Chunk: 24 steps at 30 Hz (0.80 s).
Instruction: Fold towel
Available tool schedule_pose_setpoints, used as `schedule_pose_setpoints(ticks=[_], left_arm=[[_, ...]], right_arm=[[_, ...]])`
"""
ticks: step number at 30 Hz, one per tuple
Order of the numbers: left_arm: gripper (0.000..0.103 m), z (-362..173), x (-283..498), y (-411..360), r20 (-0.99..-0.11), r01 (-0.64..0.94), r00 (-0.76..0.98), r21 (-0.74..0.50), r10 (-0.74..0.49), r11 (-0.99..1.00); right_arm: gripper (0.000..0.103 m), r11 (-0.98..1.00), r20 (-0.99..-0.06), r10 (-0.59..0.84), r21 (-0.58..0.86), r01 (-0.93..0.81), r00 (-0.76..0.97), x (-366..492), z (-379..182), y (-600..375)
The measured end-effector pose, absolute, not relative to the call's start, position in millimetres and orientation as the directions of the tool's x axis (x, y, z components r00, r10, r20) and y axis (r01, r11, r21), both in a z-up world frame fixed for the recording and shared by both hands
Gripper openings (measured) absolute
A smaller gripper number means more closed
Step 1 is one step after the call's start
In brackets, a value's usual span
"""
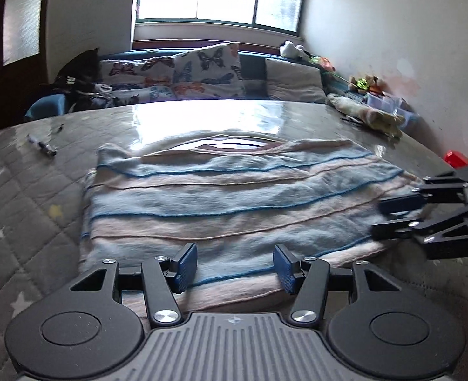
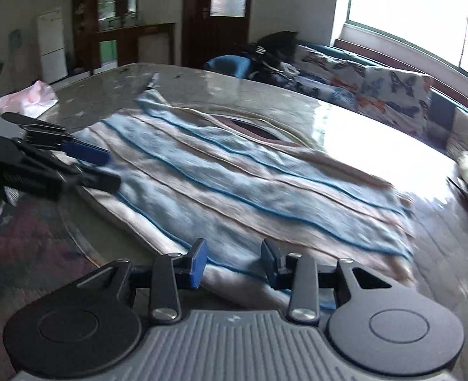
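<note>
A towel (image 1: pixel 234 190) with pale blue and pink stripes lies flat, folded over, on the glossy table (image 1: pixel 202 112). My left gripper (image 1: pixel 235 265) is open at the towel's near edge, and the cloth lies between its blue pads without being pinched. At the towel's right end my right gripper (image 1: pixel 392 219) is open too. In the right wrist view the right gripper (image 2: pixel 234 262) straddles the near corner of the towel (image 2: pixel 234 184), jaws apart. The left gripper (image 2: pixel 100 166) shows at the left, open over the towel's edge.
A marker pen (image 1: pixel 41 146) lies on the table at the far left. A rolled cloth (image 1: pixel 367 111) and a red object (image 1: pixel 457 158) sit at the table's right side. A pink bag (image 2: pixel 27 98) lies on a far corner. A sofa with butterfly cushions (image 1: pixel 202 70) runs behind.
</note>
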State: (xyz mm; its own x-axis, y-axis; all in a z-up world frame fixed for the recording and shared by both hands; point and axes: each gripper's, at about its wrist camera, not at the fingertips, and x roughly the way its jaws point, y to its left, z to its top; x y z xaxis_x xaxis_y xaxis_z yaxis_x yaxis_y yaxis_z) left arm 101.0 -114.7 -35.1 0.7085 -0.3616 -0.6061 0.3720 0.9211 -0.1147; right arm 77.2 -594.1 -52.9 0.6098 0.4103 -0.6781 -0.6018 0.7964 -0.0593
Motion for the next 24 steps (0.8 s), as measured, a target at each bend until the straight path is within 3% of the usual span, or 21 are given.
schedule_pose_setpoints(ticks=[14, 24], left_arm=[[0.056, -32, 97, -80, -0.597, 0.290, 0.722, -0.196, -0.348, 0.937], [0.057, -11, 144, -79, -0.584, 0.259, 0.742, -0.203, -0.329, 0.944]], right_arm=[[0.040, 0.891, -0.672, 0.330, -0.010, -0.454, 0.663, 78, -46, -665], [0.042, 0.874, -0.645, 0.364, -0.014, -0.487, 0.672, 108, -35, -648]])
